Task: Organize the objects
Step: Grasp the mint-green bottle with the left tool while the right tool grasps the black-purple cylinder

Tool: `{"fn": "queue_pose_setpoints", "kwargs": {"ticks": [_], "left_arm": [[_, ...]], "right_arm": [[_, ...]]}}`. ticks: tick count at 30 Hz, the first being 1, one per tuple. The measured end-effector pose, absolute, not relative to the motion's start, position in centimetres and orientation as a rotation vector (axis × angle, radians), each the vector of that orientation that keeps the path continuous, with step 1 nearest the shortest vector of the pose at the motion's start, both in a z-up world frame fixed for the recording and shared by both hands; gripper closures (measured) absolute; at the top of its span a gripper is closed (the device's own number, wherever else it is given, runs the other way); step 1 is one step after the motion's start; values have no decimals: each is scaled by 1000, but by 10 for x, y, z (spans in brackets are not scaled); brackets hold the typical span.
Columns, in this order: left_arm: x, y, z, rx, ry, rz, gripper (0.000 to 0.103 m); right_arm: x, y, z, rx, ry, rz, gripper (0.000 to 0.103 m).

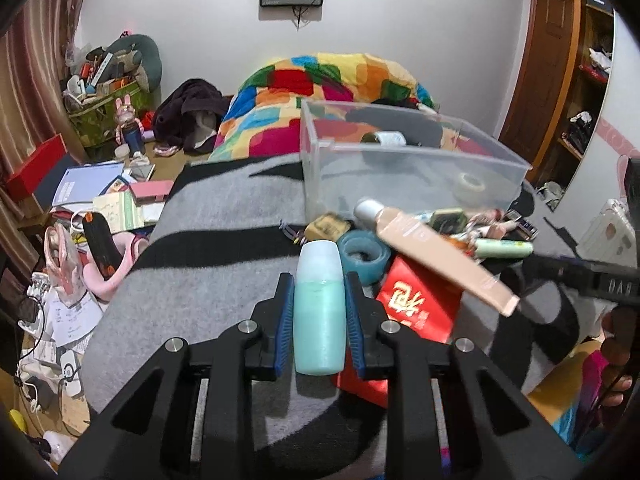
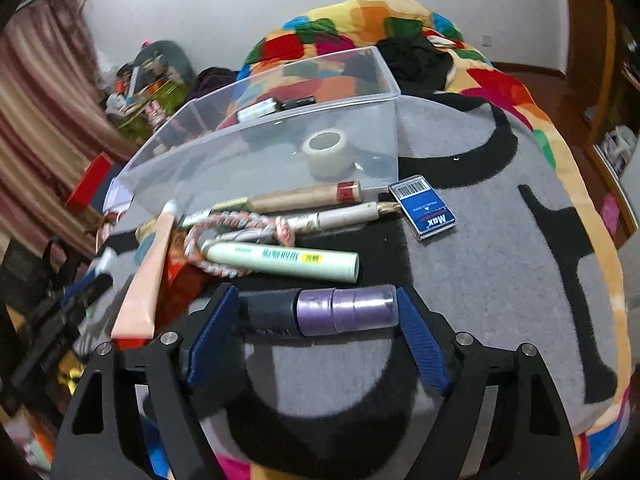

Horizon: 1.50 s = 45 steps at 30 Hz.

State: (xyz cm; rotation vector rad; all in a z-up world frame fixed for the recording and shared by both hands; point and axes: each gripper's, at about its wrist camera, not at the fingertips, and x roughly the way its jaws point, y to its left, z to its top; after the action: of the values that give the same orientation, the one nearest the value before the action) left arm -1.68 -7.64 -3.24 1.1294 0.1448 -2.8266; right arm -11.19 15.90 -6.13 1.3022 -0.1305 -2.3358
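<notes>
1. The left gripper [image 1: 319, 300] has its ribbed blue pads clamped on a smooth, rounded mint-green plastic bottle with a pale cap [image 1: 320, 312], just above the fuzzy grey-and-black blanket [image 1: 208, 280].
2. The right gripper [image 2: 318, 312] stands wide around a glossy purple cylinder with a black end [image 2: 324, 312] lying crosswise; whether the pads touch it is unclear.
3. Beyond, a peach tube [image 1: 440, 256], a pale green tube [image 2: 280, 260] and a blue cardboard box [image 2: 424, 208] crowd before the clear plastic bin [image 2: 256, 160], which holds a white tape roll [image 2: 329, 152].
</notes>
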Motion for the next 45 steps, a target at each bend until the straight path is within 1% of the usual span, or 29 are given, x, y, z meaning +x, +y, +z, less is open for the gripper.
{"fn": "queue_pose_setpoints", "kwargs": {"ticks": [2, 4, 5, 6, 13, 16, 23, 25, 26, 30, 31, 32, 33, 34, 35, 39, 43, 45], "left_arm": [[-15, -73, -27, 1117, 143, -2843, 79], [-13, -69, -22, 1108, 141, -2861, 79], [-13, -67, -19, 1105, 137, -2870, 79], [-12, -64, -17, 1101, 133, -2881, 79], [-13, -45, -2, 1090, 110, -2946, 79], [-21, -40, 3, 1097, 121, -2963, 79], [-42, -35, 12, 1115, 116, -2974, 79], [-46, -37, 12, 1126, 118, -2969, 79], [-47, -38, 11, 1139, 126, -2968, 79], [-41, -42, 2, 1202, 154, -2950, 77], [-39, -43, -1, 1221, 155, -2937, 73], [-37, -44, -5, 1238, 161, -2921, 65], [-33, -46, -10, 1250, 173, -2900, 60], [-30, -47, -15, 1255, 188, -2880, 51], [-28, -48, -19, 1263, 207, -2865, 48], [-23, -47, -34, 1317, 316, -2825, 48], [-24, -42, -45, 1344, 372, -2799, 48], [-26, -40, -49, 1348, 371, -2777, 52]], "right_arm": [[-106, 164, -60, 1287, -107, -2319, 34], [-102, 169, -60, 1284, -77, -2304, 49], [-99, 171, -61, 1298, -34, -2295, 61], [-96, 173, -64, 1308, 14, -2290, 63], [-89, 184, -51, 1175, 186, -2280, 63], [-99, 169, -46, 1122, 272, -2237, 63], [-108, 132, -59, 1119, 392, -2068, 63], [-109, 127, -63, 1124, 396, -2046, 63], [-109, 125, -66, 1129, 405, -2045, 65], [-105, 129, -67, 1103, 371, -2052, 75], [-104, 131, -66, 1104, 353, -2049, 76], [-103, 133, -66, 1104, 337, -2050, 79], [-102, 134, -65, 1104, 328, -2054, 79], [-102, 136, -65, 1104, 318, -2063, 79], [-101, 138, -64, 1101, 304, -2070, 79], [-97, 144, -59, 1091, 259, -2094, 79], [-91, 150, -52, 1067, 225, -2110, 79], [-87, 152, -50, 1058, 218, -2119, 79]]}}
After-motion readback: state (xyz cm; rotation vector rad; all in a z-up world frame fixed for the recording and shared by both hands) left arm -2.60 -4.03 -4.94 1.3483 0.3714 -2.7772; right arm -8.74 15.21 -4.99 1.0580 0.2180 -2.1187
